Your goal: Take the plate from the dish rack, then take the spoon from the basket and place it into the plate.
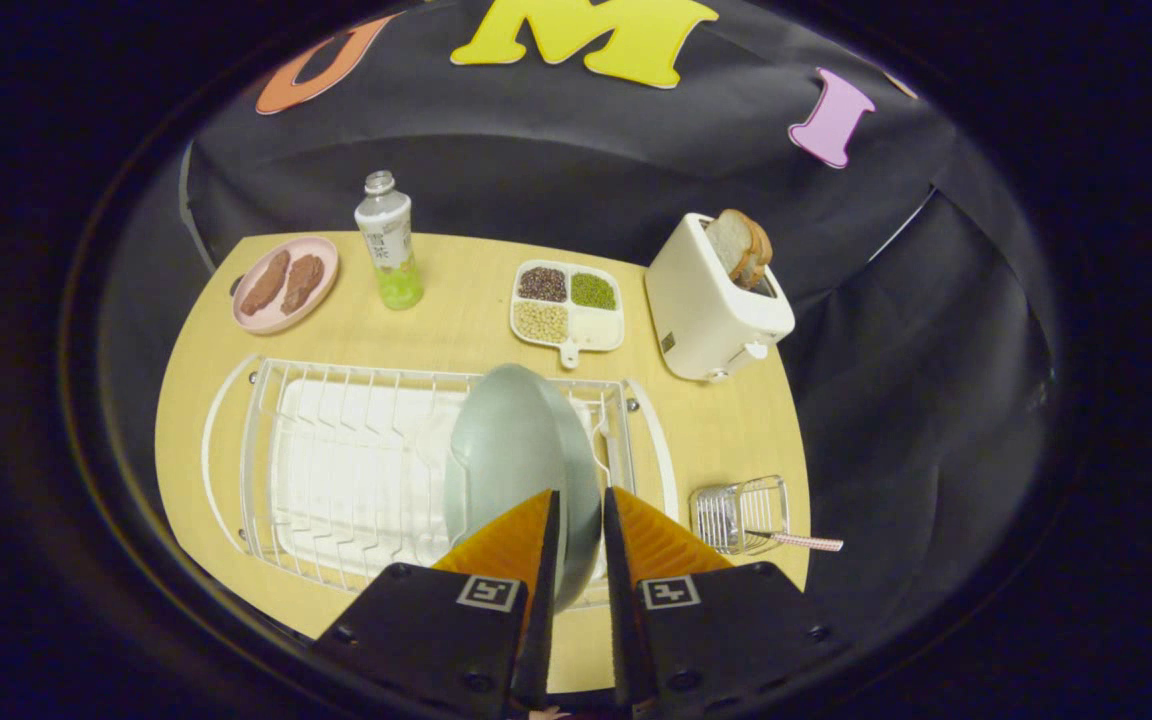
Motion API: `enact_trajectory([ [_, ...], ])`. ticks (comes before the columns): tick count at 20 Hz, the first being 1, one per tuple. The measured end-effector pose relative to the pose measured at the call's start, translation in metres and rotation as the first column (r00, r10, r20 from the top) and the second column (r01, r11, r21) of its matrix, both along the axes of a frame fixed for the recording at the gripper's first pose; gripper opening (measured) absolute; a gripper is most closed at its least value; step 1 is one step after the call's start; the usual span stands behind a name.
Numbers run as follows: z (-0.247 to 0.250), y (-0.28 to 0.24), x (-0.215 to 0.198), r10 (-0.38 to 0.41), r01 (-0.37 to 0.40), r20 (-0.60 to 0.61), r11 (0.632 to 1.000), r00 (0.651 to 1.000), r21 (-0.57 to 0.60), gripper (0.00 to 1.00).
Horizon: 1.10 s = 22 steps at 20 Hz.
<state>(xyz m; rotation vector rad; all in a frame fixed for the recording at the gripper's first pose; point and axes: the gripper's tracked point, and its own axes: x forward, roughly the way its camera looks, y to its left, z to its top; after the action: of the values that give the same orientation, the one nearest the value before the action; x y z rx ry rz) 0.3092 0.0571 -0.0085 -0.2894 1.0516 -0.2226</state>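
Gripper: the gripper is looking down over the table, its two fingers standing close together with the near rim of the plate running into the narrow gap between them; they are sitting on either side of that rim, but whether both are pressing on it I cannot tell.
Plate: the grey-green plate is standing on edge in the right end of the dish rack, tilting a little, directly at 12 o'clock from the fingertips and reaching down between them.
Dish rack: the white wire dish rack is lying across the near half of the table, at 10 o'clock from the fingers, with a white tray showing under its wires.
Basket: the small wire basket is sitting just beside the rack's right end, at 3 o'clock from the fingertips.
Spoon: the spoon is lying in the basket with its patterned handle sticking out over the table's right edge, at 3 o'clock from the basket.
Table: the light wooden table is carrying everything.
Toaster: a white toaster is standing at 1 o'clock from the plate, with bread slices poking out of its top.
Divided dish: a white four-part dish of grains is sitting at 12 o'clock beyond the rack.
Bottle: a bottle with green liquid at its base is standing upright at 11 o'clock from the plate.
Pink plate: a pink plate holding two brown pieces is lying at 9 o'clock from the bottle.
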Motion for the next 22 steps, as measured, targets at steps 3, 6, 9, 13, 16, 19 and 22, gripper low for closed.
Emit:
enact_trajectory([
  [3,-0.011,0.001,0.006,-0.014,0.015,-0.034,1.000,0.999,0.004,0.29],
  [6,-0.009,0.002,0.004,-0.047,0.047,0.005,0.996,0.999,-0.080,0.24],
  [9,-0.004,0.012,0.000,-0.059,0.065,0.046,0.988,0.997,-0.140,0.17],
  [13,0.001,0.019,-0.002,-0.059,0.076,0.088,0.978,0.994,-0.197,0.15],
  [16,0.009,0.021,-0.002,-0.077,0.111,0.152,0.966,0.985,-0.232,0.15],
  [19,0.015,0.029,-0.006,-0.075,0.132,0.198,0.948,0.977,-0.290,0.15],
  [22,0.023,0.032,-0.013,-0.084,0.168,0.253,0.929,0.964,-0.331,0.15],
])
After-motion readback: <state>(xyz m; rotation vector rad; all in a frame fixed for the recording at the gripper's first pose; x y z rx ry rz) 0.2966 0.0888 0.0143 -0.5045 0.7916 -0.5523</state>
